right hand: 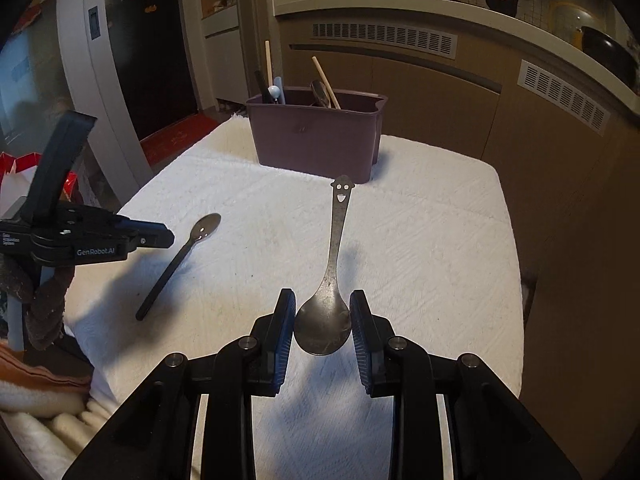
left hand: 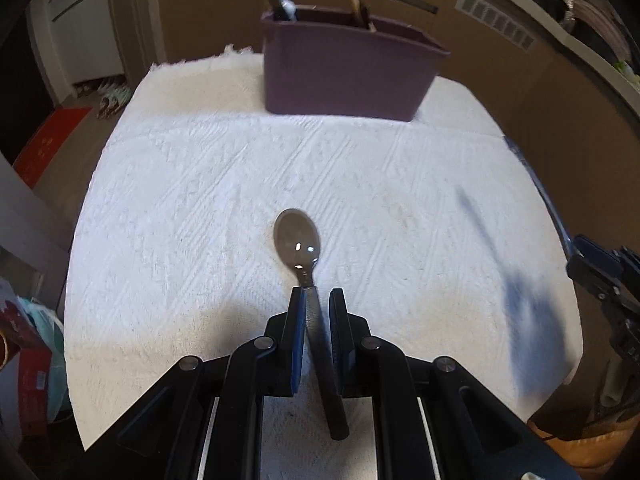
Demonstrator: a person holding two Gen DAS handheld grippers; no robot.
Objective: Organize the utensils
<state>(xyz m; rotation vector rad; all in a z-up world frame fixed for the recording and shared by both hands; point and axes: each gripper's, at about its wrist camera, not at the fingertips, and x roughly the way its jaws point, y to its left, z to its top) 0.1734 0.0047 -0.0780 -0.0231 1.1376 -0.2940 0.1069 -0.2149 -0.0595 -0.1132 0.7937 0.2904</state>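
Purple bin (right hand: 316, 140), white ribbed cloth (right hand: 420, 240)

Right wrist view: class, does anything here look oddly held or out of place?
Yes. The right gripper holds the smiley spoon by its bowl rather than its handle, which points toward the purple bin. The black-handled spoon lies outside the bin.

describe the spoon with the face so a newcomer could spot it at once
On the white cloth, in front of the purple utensil bin, are two spoons. The smiley spoon is the all-metal one with its bowl between the pads of the right gripper. Unlike the black-handled spoon to its left, its handle end has a cut-out smiling face.
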